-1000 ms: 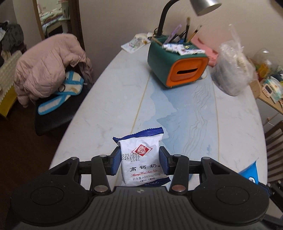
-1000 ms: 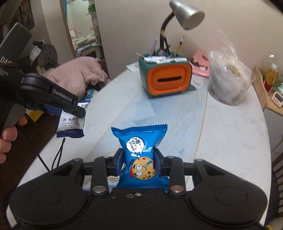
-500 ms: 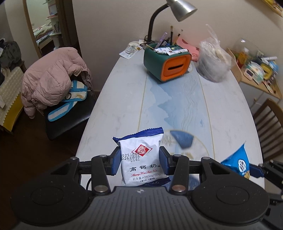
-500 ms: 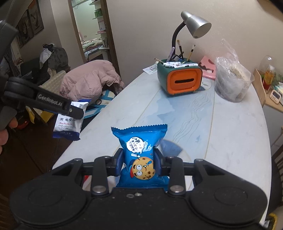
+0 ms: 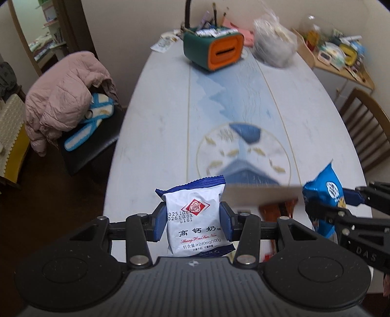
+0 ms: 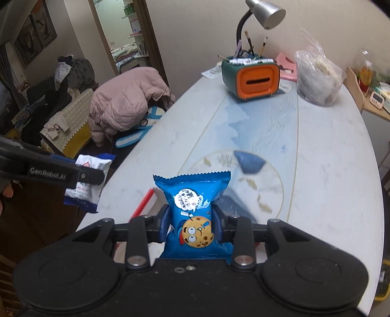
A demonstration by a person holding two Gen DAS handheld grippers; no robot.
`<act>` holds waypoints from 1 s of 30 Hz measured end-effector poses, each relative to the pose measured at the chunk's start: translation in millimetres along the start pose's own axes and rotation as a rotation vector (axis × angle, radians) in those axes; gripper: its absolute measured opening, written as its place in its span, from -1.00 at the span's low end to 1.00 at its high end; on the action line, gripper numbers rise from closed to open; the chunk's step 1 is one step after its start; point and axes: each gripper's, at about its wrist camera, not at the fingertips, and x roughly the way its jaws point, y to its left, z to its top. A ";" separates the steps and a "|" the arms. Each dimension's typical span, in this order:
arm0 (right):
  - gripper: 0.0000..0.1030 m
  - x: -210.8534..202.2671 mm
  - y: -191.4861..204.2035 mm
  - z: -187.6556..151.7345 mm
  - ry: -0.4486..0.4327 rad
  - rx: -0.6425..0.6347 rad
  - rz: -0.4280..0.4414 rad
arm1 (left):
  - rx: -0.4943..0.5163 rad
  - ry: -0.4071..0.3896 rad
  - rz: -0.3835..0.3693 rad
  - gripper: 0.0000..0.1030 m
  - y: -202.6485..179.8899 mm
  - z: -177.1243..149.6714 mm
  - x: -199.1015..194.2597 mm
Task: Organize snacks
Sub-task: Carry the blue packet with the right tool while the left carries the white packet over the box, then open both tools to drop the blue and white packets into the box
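Observation:
My left gripper [image 5: 193,223] is shut on a white snack packet with blue ends [image 5: 195,209], held upright over the near end of the pale table [image 5: 156,122]. My right gripper [image 6: 191,226] is shut on a blue cookie packet [image 6: 192,195], also upright. In the left wrist view the right gripper [image 5: 341,202] shows at the right with the blue cookie packet [image 5: 324,185]. In the right wrist view the left gripper [image 6: 80,175] comes in from the left with the white packet [image 6: 90,175]. A blurred brown cardboard edge [image 5: 260,193] lies just under the grippers.
At the table's far end stand a green and orange desk organiser [image 5: 214,48], a grey lamp [image 6: 265,12] and a full plastic bag [image 5: 273,46]. A chair with a pink jacket [image 5: 65,97] is at the left. A wooden chair [image 5: 365,126] is at the right.
Both grippers have drawn back toward the near end of the table, each still holding its packet. The round pattern on the table and the cardboard edge have come into view.

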 end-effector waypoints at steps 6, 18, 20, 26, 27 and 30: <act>-0.36 5.8 3.3 -27.6 0.045 0.014 -0.021 | 0.032 0.061 -0.025 -0.14 -3.1 -29.7 10.0; -0.35 8.6 -3.7 -81.8 0.121 0.076 -0.055 | 0.113 0.175 -0.107 -0.14 -37.2 -79.0 36.1; -0.35 8.4 -6.3 -89.8 0.130 0.091 -0.061 | 0.125 0.186 -0.114 -0.14 -44.8 -84.6 42.0; -0.35 13.1 -15.5 -111.6 0.155 0.131 -0.092 | 0.151 0.213 -0.126 -0.14 -66.4 -97.1 60.3; -0.35 14.4 -17.6 -114.8 0.159 0.139 -0.095 | 0.154 0.218 -0.129 -0.14 -69.7 -98.3 63.7; -0.35 18.6 -20.4 -122.5 0.170 0.148 -0.113 | 0.164 0.237 -0.131 -0.14 -76.8 -102.1 73.5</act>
